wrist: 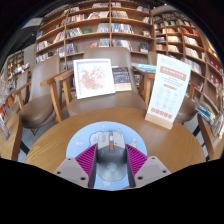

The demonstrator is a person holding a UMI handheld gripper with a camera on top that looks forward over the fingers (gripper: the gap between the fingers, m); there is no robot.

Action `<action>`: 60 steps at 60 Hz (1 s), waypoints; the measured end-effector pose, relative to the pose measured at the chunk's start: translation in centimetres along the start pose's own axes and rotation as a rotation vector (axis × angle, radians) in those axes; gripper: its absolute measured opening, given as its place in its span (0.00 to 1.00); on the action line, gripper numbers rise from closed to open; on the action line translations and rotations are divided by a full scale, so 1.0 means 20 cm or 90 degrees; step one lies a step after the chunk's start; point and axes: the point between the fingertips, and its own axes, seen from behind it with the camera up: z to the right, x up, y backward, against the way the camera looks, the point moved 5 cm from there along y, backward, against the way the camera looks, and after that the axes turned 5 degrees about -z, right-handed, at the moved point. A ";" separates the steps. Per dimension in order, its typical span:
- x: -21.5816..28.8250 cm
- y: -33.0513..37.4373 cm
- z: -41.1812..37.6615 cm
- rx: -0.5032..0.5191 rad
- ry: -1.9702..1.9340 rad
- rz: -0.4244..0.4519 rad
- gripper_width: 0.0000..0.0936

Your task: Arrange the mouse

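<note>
A grey computer mouse (110, 148) lies lengthwise between my two fingers, over a round light-blue mouse pad (82, 141) on a round wooden table (55, 135). My gripper (111, 162) is shut on the mouse, with a magenta pad (88, 158) pressed against each of its sides. I cannot tell whether the mouse rests on the mouse pad or is held just above it. The rear of the mouse is hidden between the fingers.
A white and orange upright sign (167, 90) stands at the table's far right. A framed picture (94, 77) stands at the far edge, with wooden chairs (60, 92) behind it. Bookshelves (95, 25) fill the background.
</note>
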 end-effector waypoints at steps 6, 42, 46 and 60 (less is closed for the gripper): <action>0.00 -0.01 0.01 -0.008 0.009 0.011 0.52; -0.29 1.29 0.24 -0.028 0.016 0.078 0.91; -0.40 1.46 0.26 -0.024 0.019 0.082 0.91; -0.71 1.85 0.32 -0.022 0.017 0.088 0.91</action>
